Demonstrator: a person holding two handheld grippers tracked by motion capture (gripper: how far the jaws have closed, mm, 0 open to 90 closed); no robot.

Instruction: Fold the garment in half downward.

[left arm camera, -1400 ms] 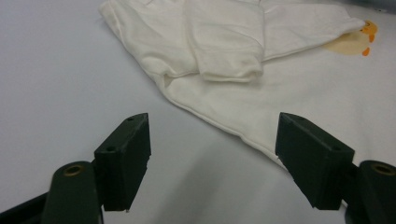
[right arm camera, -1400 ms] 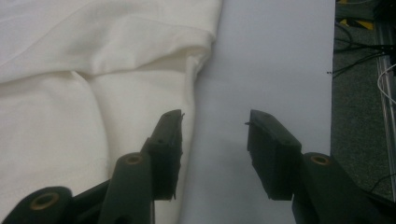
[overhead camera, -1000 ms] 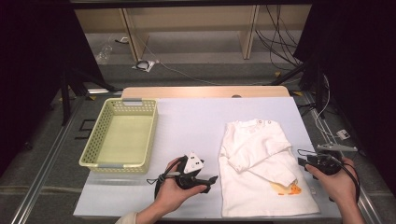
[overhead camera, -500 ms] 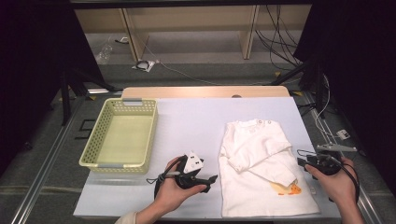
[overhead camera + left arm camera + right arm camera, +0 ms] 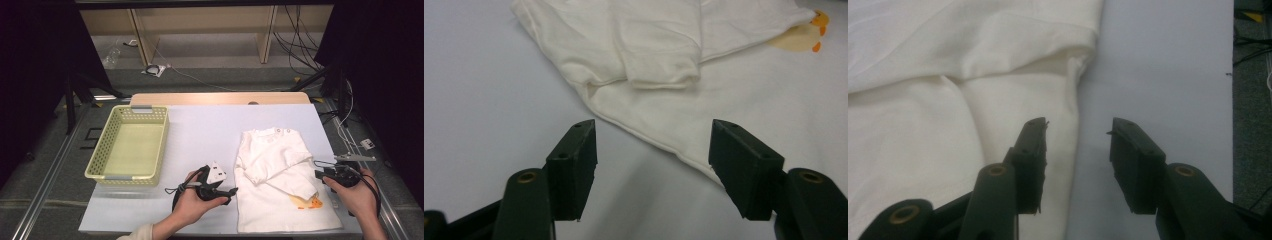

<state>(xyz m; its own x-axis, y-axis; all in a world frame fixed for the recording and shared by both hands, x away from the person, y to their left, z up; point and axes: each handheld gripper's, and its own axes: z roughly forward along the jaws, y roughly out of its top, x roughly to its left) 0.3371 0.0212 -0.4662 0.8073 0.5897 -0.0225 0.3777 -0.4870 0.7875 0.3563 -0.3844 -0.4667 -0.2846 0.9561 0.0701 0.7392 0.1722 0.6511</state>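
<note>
A white baby shirt (image 5: 280,170) with a yellow duck print (image 5: 306,202) lies flat on the right half of the table, one sleeve folded across it. My left gripper (image 5: 233,190) lies low at the shirt's left hem and points right. It is open, its jaws have just been closing, and between them (image 5: 653,125) lie the hem's edge (image 5: 659,142) and bare table. My right gripper (image 5: 317,168) is at the shirt's right side and points left. It is open too and has just been closing, with the shirt's side edge (image 5: 1068,140) between the jaws, untouched by the pads.
A pale yellow-green basket (image 5: 95,162) stands empty on the left of the white table (image 5: 210,130). A wooden board (image 5: 220,98) runs along the far edge. Cables and table legs lie on the floor beyond.
</note>
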